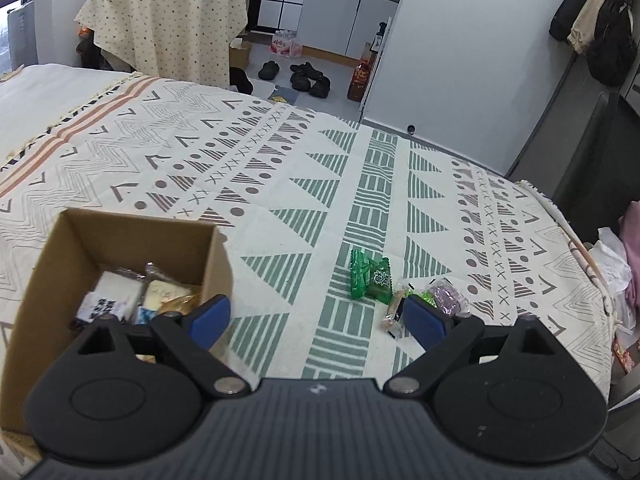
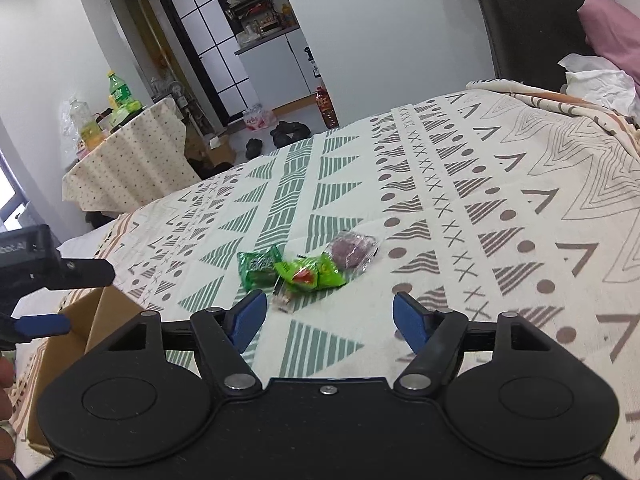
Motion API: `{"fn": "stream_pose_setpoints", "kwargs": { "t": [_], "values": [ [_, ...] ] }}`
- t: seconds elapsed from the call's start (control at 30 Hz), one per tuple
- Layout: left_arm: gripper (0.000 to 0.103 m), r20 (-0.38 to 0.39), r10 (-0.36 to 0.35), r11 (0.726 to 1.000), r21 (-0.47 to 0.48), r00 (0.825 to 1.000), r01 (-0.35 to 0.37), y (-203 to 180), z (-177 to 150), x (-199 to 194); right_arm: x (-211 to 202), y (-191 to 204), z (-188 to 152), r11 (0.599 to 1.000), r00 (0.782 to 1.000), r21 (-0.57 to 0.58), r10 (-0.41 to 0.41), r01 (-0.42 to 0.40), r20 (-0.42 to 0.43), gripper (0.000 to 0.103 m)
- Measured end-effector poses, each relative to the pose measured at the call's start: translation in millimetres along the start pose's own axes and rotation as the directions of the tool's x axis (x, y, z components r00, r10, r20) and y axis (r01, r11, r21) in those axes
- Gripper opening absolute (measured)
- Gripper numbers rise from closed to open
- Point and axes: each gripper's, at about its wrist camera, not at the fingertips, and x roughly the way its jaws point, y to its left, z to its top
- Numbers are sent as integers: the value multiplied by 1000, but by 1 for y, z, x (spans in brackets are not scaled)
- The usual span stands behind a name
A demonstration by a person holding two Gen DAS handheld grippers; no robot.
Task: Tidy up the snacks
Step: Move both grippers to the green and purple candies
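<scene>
A brown cardboard box [image 1: 120, 240] stands on the patterned bed cover [image 1: 280, 168], low on the left, with several wrapped snacks [image 1: 120, 292] inside. My left gripper [image 1: 316, 316] is open and empty; its left finger sits over the box's near right corner. Just ahead lie loose snacks: dark green packets [image 1: 368, 276], a clear-wrapped bar [image 1: 394, 312] and a purple packet [image 1: 448, 296]. In the right wrist view my right gripper [image 2: 329, 318] is open and empty, just short of the dark green packet [image 2: 258, 268], a bright green packet [image 2: 312, 274], the purple packet [image 2: 352, 250] and the clear wrapper [image 2: 282, 298]. The box [image 2: 80, 320] and the left gripper [image 2: 68, 300] show at the left edge.
Beyond the far edge of the bed stands a table with a dotted cloth [image 1: 168, 28] holding bottles. Black shoes [image 1: 308, 78] and a red-labelled bottle [image 1: 360, 80] are on the floor. Crumpled white and pink cloth [image 2: 600, 68] lies at the bed's right side.
</scene>
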Motion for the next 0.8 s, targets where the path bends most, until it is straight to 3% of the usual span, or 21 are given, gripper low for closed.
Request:
{"fn": "stream_pose_setpoints", "kwargs": {
  "t": [0.17,0.3,0.5,0.8],
  "values": [
    [82,-53,-15,1000,13,998,16,-12,1,29,17,-8,6,1000,1000,-5,-20,20,-3,63],
    [66,-102,-38,997,56,994,44,-23,1,54,30,-13,12,1000,1000,-10,-13,13,-10,62],
    [53,-163,-62,996,55,985,72,-32,-4,89,50,-19,17,1000,999,-11,-18,17,-32,61],
    [47,-216,-118,991,41,969,129,-44,-5,126,79,-23,23,999,998,-41,-30,28,-51,61]
  ]
}}
